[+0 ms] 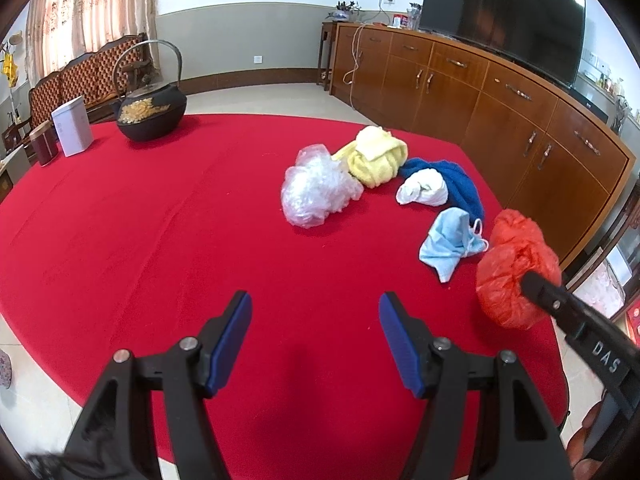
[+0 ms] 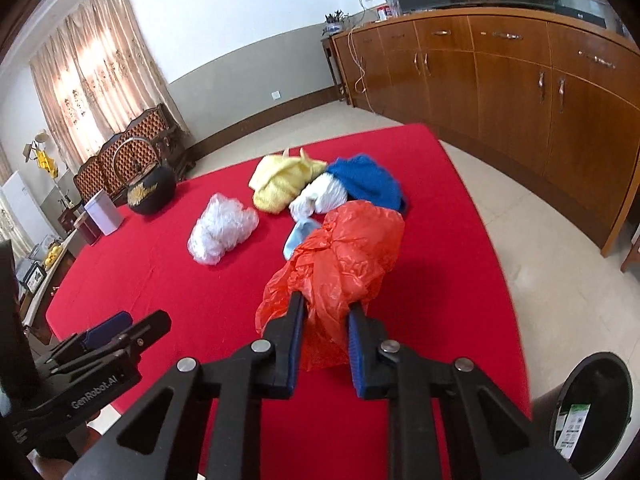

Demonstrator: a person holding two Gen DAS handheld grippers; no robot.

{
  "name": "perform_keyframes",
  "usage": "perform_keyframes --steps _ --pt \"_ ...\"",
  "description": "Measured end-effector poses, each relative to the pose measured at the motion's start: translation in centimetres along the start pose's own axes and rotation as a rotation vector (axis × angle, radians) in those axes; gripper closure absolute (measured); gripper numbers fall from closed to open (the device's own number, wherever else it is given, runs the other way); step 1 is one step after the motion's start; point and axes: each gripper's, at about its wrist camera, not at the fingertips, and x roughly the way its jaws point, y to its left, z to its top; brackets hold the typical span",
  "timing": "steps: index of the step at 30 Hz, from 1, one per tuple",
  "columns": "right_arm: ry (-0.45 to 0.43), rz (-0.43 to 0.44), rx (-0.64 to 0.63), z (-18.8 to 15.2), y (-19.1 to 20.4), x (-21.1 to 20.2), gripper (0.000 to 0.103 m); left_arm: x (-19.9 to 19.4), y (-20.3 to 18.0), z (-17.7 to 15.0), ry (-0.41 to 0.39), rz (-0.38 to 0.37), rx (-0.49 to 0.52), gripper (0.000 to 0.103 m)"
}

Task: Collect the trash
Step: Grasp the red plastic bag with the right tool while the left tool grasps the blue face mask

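Right gripper (image 2: 325, 312): my jaws are nearly closed, pinching a crumpled red plastic bag (image 2: 340, 256); the bag bulges out ahead of the jaws, held above the bench.
Left gripper (image 1: 315, 320): my jaws stand wide apart with nothing between them, hovering over a bare stretch of red cloth near the bench's front edge.
Bench (image 1: 160, 220): a table covered in red cloth, carrying all the loose items.
Trash on the bench: a wad of clear plastic wrap (image 1: 316, 190) sits beside a yellow towel (image 1: 376, 156); a blue towel (image 1: 460, 184) lies to the right of the yellow one, with a white cloth (image 1: 424, 188) resting against it; a light blue face mask (image 1: 452, 242) lies nearer to me, just beside the held red bag.
Bin (image 2: 592, 408): a dark, round bin at the lower right of the right wrist view, off the bench's edge, with a printed label visible inside.
Far corner of the bench: a black iron kettle (image 1: 154, 108) with gold decoration, a white box (image 1: 74, 126) and a dark red tin (image 1: 44, 142).
Background: a long wooden cabinet (image 1: 500, 120) with a television (image 1: 500, 20) on top.
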Motion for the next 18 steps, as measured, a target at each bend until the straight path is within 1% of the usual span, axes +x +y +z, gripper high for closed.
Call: perform_keyframes --steps 3,7,13,18 --pt "-0.015 -0.012 0.003 0.7 -0.5 0.0 0.082 0.3 -0.6 0.3 0.002 -0.010 0.001 0.035" --pt "-0.039 -0.042 0.008 1.5 -1.7 0.0 0.082 1.2 -2.0 0.8 0.011 -0.045 0.021 0.035" --pt "-0.051 -0.086 0.038 2.3 -4.4 0.5 0.082 3.1 -5.3 1.8 0.029 -0.112 0.055 0.035" --pt "-0.055 -0.109 0.051 3.1 -6.4 1.2 0.082 4.5 -7.5 2.3 0.041 -0.139 0.076 0.035"
